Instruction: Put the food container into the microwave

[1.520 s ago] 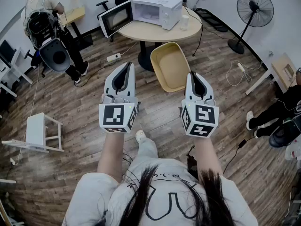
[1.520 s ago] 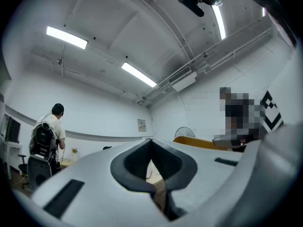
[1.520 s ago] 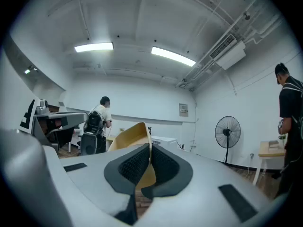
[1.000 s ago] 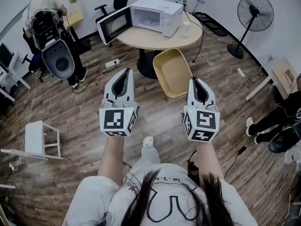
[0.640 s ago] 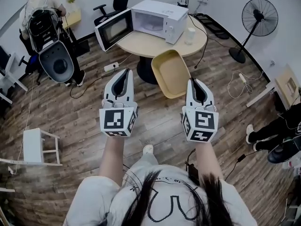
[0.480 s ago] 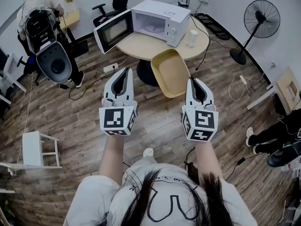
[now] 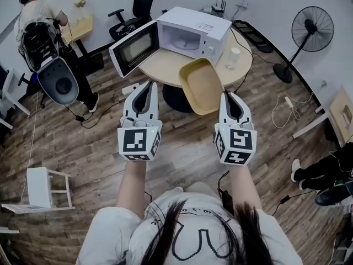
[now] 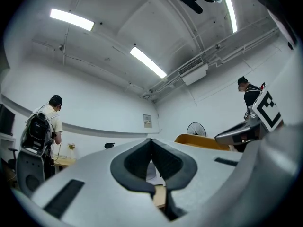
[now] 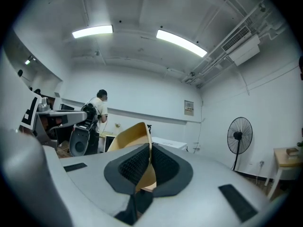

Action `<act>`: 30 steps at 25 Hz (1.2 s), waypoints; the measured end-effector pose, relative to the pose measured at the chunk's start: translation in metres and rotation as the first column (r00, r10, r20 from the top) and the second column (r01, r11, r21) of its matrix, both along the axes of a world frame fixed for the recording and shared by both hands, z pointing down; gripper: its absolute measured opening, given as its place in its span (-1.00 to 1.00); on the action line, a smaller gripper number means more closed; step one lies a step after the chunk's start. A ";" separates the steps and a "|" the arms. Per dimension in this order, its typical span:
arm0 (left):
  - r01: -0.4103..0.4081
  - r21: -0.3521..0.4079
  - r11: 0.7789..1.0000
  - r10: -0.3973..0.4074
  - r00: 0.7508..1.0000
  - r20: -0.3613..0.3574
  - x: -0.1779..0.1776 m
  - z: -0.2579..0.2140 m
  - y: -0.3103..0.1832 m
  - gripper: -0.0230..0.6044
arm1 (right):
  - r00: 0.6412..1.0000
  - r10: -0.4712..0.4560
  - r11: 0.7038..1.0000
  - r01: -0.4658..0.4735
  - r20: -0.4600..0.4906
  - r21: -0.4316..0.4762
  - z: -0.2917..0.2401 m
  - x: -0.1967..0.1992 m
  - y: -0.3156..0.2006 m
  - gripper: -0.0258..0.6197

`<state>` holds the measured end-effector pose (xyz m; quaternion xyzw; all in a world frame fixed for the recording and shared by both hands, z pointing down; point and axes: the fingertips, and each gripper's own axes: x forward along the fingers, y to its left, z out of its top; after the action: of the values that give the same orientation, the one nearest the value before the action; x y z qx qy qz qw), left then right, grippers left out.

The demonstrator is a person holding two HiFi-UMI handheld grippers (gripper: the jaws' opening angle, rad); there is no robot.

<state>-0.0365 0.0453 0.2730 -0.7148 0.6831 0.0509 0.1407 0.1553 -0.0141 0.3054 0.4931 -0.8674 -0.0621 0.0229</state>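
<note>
A tan food container (image 7: 202,85) hangs tilted in the air, its near rim pinched by my right gripper (image 7: 228,99), which is shut on it. From the right gripper view the container (image 9: 129,141) rises from between the pads. Beyond it a white microwave (image 7: 193,33) stands on a round wooden table (image 7: 165,68) with its door (image 7: 133,47) swung open to the left. My left gripper (image 7: 145,90) is held level beside the right one, shut with nothing in it; its closed tips (image 8: 151,148) show in the left gripper view.
A white cup (image 7: 234,58) stands on the table right of the microwave. A standing fan (image 7: 313,26) is at the far right. A person with a backpack rig (image 7: 41,43) is at the far left, a white stool (image 7: 39,186) lower left. Cables lie on the wooden floor.
The table and microwave have drawn closer, and the container now overlaps the table's edge. Both grippers keep the same pose. The person at the left shifted slightly.
</note>
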 end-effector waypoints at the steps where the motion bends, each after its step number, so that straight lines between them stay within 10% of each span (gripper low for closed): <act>1: 0.002 -0.002 1.000 -0.002 1.000 0.000 -0.002 0.000 -0.007 -0.90 | 1.000 -0.001 1.000 0.001 0.000 -0.004 0.000 -0.002 -0.008 -0.80; 30: 0.168 -0.055 0.984 -0.169 0.986 -0.002 -0.046 0.023 -0.256 -0.90 | 0.980 -0.198 0.977 0.200 0.030 -0.071 0.026 -0.067 -0.286 -0.80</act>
<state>-0.0830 -0.2111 0.2956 -0.6578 0.7427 0.0225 0.1230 0.0880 -0.3004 0.3319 0.4034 -0.9143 -0.0266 0.0249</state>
